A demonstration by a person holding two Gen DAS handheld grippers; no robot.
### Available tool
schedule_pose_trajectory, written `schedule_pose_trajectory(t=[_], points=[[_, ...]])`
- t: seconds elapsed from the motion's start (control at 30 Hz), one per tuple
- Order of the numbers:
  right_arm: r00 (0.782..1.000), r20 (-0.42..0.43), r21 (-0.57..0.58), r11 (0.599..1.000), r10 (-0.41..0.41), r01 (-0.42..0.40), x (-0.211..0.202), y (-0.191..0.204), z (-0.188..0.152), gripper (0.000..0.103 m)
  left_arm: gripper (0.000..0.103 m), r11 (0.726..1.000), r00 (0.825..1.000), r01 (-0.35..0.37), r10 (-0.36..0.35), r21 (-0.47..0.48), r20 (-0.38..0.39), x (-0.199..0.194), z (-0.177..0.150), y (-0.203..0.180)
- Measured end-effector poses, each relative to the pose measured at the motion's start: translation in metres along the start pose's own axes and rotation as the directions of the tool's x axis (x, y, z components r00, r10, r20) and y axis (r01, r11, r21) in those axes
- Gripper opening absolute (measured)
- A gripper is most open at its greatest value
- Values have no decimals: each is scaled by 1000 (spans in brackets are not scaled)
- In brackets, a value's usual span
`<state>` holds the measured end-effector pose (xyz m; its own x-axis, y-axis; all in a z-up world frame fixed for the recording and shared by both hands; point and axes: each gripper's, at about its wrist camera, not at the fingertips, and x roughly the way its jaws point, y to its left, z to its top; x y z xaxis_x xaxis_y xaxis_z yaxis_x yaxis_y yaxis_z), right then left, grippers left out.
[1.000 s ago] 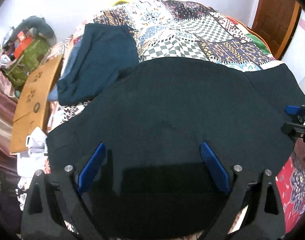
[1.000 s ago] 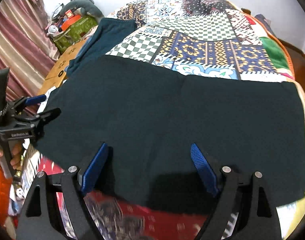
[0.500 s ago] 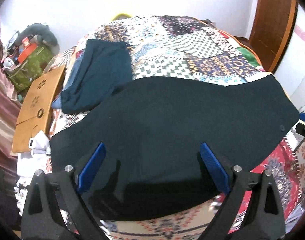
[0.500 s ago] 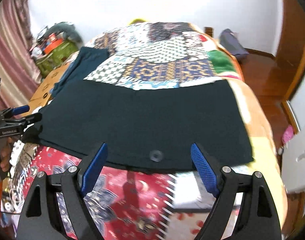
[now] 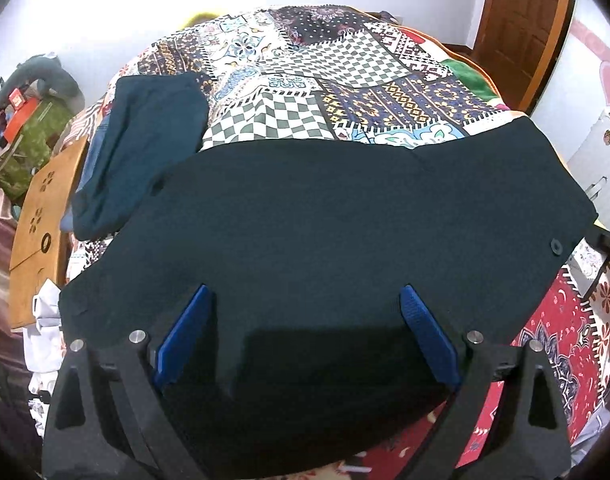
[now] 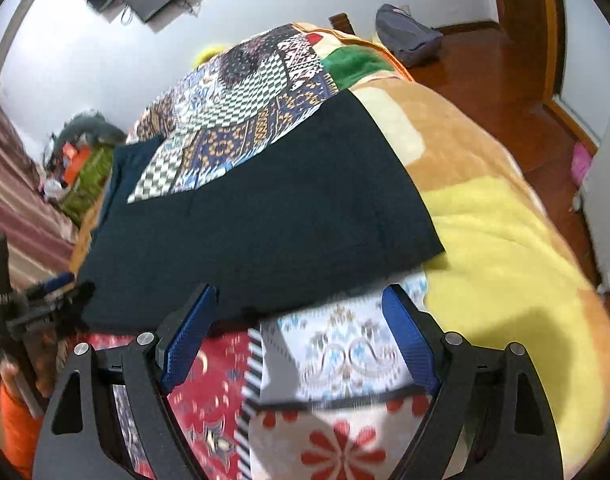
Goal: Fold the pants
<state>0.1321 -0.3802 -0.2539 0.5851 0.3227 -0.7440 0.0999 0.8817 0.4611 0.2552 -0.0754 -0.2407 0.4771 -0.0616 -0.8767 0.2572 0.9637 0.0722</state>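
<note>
Patchwork-covered bed point(image 5: 357, 80) carries spread dark pants point(image 5: 325, 220) beside folded teal garment point(image 5: 145, 136).

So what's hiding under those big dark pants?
The dark pants lie spread on the patchwork quilt, which shows around their edges. Anything else beneath them is covered, so I cannot tell.

I'm seeing matt dark cloth pants point(image 5: 325, 220) lying on a printed cloth quilt point(image 5: 345, 80), a fuzzy yellow blanket point(image 6: 505, 260), glossy wood floor point(image 6: 485, 68), and ribbed blue plastic pads point(image 5: 429, 340).
</note>
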Motion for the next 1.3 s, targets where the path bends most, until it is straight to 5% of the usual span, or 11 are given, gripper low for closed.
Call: schedule_pose_trajectory(t=[0.13,0.3,0.63,0.9,1.1,1.3], points=[[999,45,74,997,-6,3,1,-10,9,64,96,1000,1000,-3,3,11,6,1,1,-4],[996,69,116,992,-54,46,-4,-23,22,11,96,1000,1000,-3,3,11,11,1,2,-3],[975,223,-116,992,-24,51,-46,37,47,8,96,998,995,-19,25,-66,96,-24,4,28],[950,273,-288,955,150,-67,-51,130,76,8,96,984,981,-20,53,-179,184,-60,-7,79],[939,222,-384,909,261,-162,-24,212,89,8,96,966,974,-31,86,-256,210,-77,-29,117],[956,35,-469,849,292,-242,35,277,57,8,96,942,972,-33,108,-333,209,-83,-53,149]])
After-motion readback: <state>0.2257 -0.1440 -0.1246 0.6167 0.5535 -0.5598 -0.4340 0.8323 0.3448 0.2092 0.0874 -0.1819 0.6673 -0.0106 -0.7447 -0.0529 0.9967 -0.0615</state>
